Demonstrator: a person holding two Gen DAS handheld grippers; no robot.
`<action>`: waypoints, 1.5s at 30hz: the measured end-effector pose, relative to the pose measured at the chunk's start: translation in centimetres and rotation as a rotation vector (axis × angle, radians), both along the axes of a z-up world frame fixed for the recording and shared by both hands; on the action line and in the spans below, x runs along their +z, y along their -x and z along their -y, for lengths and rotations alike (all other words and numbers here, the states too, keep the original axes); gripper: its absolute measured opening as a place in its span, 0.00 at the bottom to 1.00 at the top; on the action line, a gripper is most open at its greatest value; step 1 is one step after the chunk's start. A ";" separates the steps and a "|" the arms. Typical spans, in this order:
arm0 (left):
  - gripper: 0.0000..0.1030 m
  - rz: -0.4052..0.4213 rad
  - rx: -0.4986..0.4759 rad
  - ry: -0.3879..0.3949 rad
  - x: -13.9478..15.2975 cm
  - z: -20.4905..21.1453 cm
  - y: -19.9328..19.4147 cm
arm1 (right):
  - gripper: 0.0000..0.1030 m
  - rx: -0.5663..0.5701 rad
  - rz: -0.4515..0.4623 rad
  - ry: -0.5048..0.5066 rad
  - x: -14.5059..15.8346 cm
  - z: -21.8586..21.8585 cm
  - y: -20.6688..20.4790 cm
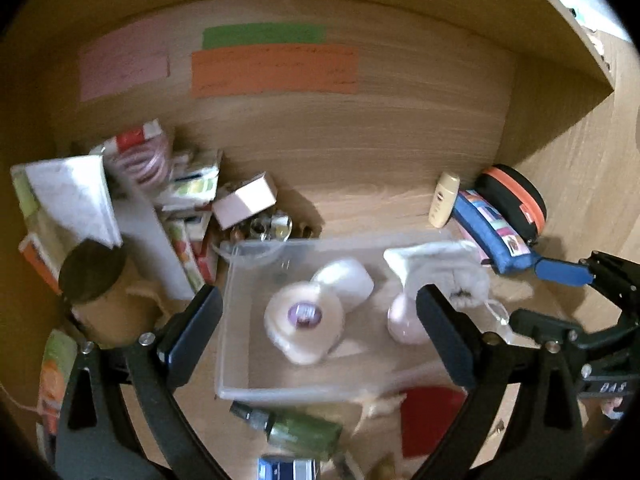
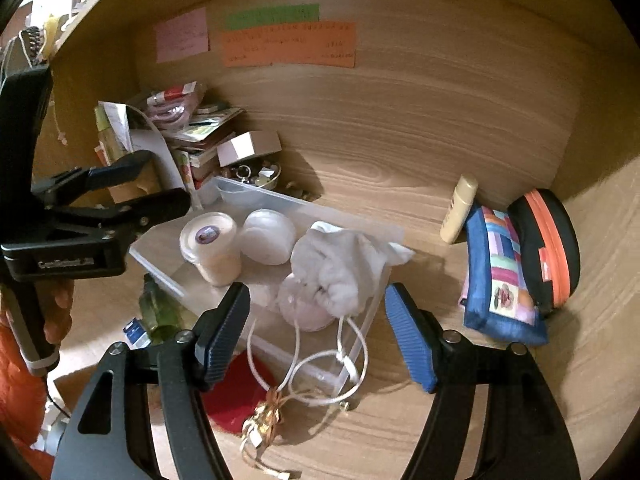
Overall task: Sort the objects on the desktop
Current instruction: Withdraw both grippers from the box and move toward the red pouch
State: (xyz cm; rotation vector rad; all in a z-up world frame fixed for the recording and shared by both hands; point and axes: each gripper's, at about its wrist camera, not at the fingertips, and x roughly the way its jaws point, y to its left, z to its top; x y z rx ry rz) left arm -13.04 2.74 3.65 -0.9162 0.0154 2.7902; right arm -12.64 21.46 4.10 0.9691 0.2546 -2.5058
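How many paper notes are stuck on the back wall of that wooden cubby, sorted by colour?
Pink note: 1
Green note: 1
Orange note: 1
Total: 3

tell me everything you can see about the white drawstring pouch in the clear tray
The white drawstring pouch looks like soft, wrinkled fabric, bunched and slumped at the right end of the clear plastic tray. Its gathered mouth points toward the camera, and its white cords loop out over the tray's rim onto the wooden desk. It rests partly on a pale pink round object. Neither gripper touches it.
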 end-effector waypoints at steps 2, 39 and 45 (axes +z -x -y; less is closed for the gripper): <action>0.96 -0.003 0.013 -0.015 -0.2 0.7 -1.0 | 0.65 0.001 -0.007 -0.002 0.1 -0.1 -0.8; 0.61 0.233 0.058 0.037 -9.9 6.6 -7.8 | 0.69 0.004 0.180 -0.002 -7.4 -0.7 -5.9; 0.61 0.268 -0.026 0.006 -10.3 5.4 -7.9 | 0.69 0.009 0.224 -0.002 -8.6 -0.4 -5.5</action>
